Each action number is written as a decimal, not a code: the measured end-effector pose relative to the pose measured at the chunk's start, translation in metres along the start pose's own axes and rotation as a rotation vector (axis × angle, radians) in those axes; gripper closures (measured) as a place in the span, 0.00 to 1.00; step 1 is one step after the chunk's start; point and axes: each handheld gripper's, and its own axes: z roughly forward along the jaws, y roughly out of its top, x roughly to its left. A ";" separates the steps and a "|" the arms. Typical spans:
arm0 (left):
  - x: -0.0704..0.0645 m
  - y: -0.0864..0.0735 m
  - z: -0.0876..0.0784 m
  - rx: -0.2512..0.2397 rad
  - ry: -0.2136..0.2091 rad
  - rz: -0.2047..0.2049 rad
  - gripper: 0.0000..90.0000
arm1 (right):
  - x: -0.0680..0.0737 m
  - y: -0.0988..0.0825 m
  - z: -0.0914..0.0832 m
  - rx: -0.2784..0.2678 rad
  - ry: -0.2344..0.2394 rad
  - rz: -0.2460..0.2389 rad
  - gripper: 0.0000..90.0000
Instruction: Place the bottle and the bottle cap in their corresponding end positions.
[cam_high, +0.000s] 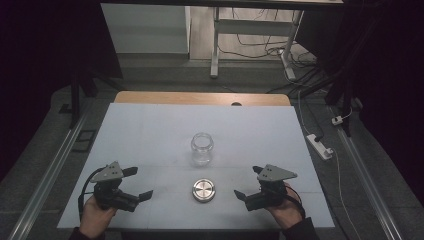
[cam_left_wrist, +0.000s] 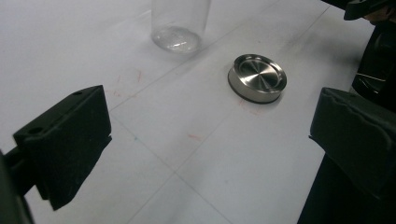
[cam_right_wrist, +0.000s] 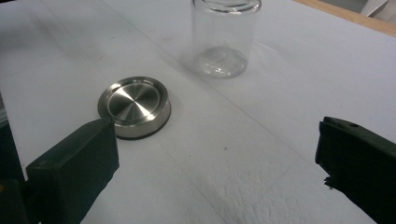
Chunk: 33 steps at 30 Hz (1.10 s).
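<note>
Glass jar (cam_high: 202, 148) upright mid-desk, steel lid (cam_high: 203, 190) flat just nearer than it; left gripper (cam_high: 136, 183) and right gripper (cam_high: 249, 182) flank the lid, jaws apart, empty; likely risk: low smooth lid skidding from a pinch, or jar tipping when nudged.

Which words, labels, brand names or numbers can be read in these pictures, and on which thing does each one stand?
None can be read.
The glass jar carries no label.
The steel lid shows bare brushed metal, no print.
The white table has faint reddish marks that form no letters.
</note>
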 end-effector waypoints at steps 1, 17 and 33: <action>0.000 -0.002 -0.002 0.001 0.004 -0.002 0.00 | 0.000 -0.001 -0.001 0.002 -0.004 0.002 0.00; 0.001 -0.032 -0.029 0.005 0.062 -0.060 0.00 | -0.011 -0.020 -0.026 -0.006 -0.075 0.057 0.00; 0.006 -0.060 -0.046 0.017 0.140 -0.125 0.00 | -0.021 -0.046 -0.054 0.005 -0.151 0.149 0.00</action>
